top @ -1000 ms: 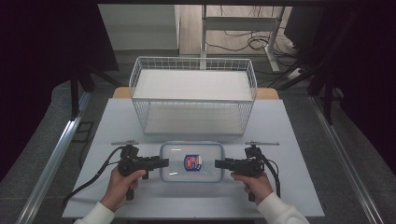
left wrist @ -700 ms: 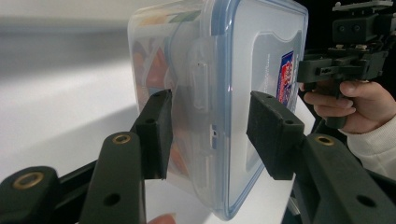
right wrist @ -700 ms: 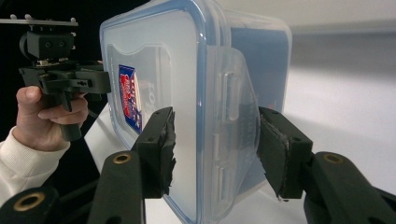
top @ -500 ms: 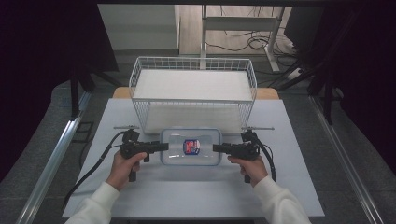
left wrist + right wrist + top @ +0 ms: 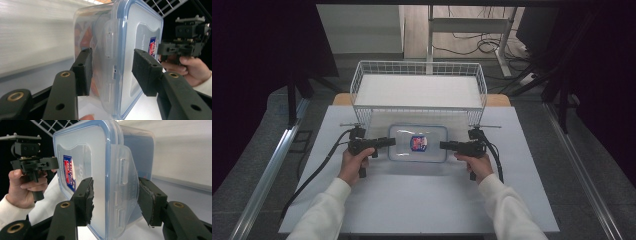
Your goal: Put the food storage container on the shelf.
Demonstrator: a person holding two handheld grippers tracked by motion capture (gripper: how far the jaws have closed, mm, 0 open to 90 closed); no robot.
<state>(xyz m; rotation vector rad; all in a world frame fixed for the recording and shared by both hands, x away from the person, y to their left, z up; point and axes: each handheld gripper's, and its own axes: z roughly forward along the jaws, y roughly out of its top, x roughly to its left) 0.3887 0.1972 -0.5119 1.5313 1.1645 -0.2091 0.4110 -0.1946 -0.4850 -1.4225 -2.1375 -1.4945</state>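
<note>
A clear plastic container point(image 5: 417, 142) with a blue-rimmed lid and a red and blue label is held between both grippers, just in front of the wire basket point(image 5: 419, 64). My left gripper point(image 5: 391, 142) is shut on its left end. In the left gripper view my left gripper point(image 5: 112, 67) has its pads on either side of the container point(image 5: 140, 32) at the side latch. My right gripper point(image 5: 443, 145) grips the right end. In the right gripper view my right gripper point(image 5: 116, 195) clamps the container point(image 5: 82, 152) over its latch flap. Orange contents show dimly through the wall.
The white wire basket stands at the back of the grey table point(image 5: 422, 200), on raised legs. The table front is bare. Cables trail from both grippers. Dark floor and metal rails flank the table.
Both grippers have carried the container away from the person, from the table's front toward the basket. The hold on both ends has stayed the same.
</note>
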